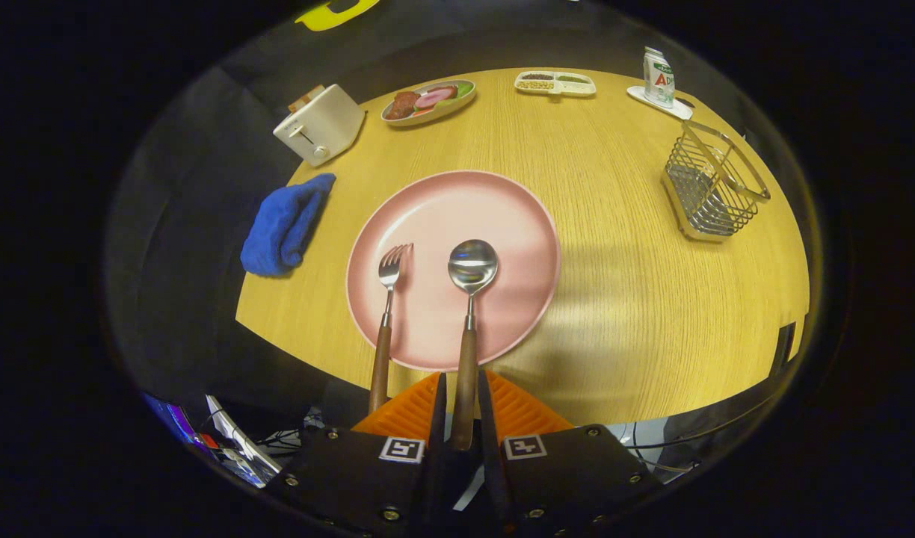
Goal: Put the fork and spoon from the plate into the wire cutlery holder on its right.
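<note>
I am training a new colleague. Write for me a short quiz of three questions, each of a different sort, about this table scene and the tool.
1. True or false: the round pink plate holds both the wooden-handled steel fork and the wooden-handled steel spoon.
2. Multiple choice: what lies between the fingers of the tool? A) the fork's handle B) the spoon's handle C) the folded blue cloth
3. Fill the gap: the silver wire cutlery holder stands on the wooden table, apart from the plate, and it holds ____ cutlery.

Key: 1 true. 2 B; the fingers stand closely on either side of the handle, but contact cannot be judged. 3 no.
</note>
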{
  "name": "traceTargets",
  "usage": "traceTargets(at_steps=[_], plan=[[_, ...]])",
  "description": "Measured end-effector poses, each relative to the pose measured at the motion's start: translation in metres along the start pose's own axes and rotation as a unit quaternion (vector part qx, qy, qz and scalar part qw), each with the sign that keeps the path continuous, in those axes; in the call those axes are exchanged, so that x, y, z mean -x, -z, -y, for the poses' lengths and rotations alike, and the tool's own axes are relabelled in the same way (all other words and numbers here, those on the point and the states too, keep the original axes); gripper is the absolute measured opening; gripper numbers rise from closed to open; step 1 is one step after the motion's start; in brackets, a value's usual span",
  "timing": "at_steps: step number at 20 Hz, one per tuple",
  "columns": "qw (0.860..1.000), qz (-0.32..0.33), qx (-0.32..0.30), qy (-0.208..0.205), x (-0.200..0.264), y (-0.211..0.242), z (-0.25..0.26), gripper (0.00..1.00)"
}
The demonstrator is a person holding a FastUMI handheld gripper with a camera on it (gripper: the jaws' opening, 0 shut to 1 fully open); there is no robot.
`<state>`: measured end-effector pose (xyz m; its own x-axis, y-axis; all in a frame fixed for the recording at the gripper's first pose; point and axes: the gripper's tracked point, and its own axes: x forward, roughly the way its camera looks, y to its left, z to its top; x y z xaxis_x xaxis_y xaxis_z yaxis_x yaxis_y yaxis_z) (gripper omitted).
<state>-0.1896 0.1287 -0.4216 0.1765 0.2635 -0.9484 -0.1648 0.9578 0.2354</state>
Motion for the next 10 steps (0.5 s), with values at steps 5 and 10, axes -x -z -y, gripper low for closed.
traceTargets(at_steps=[5,10], plan=[[1.000,-0.024,-0.001,0.016,-0.009,0.007,0.005,0.25],[1.000,-0.007,-0.017,0.001,-0.004,-0.002,0.004,0.10]])
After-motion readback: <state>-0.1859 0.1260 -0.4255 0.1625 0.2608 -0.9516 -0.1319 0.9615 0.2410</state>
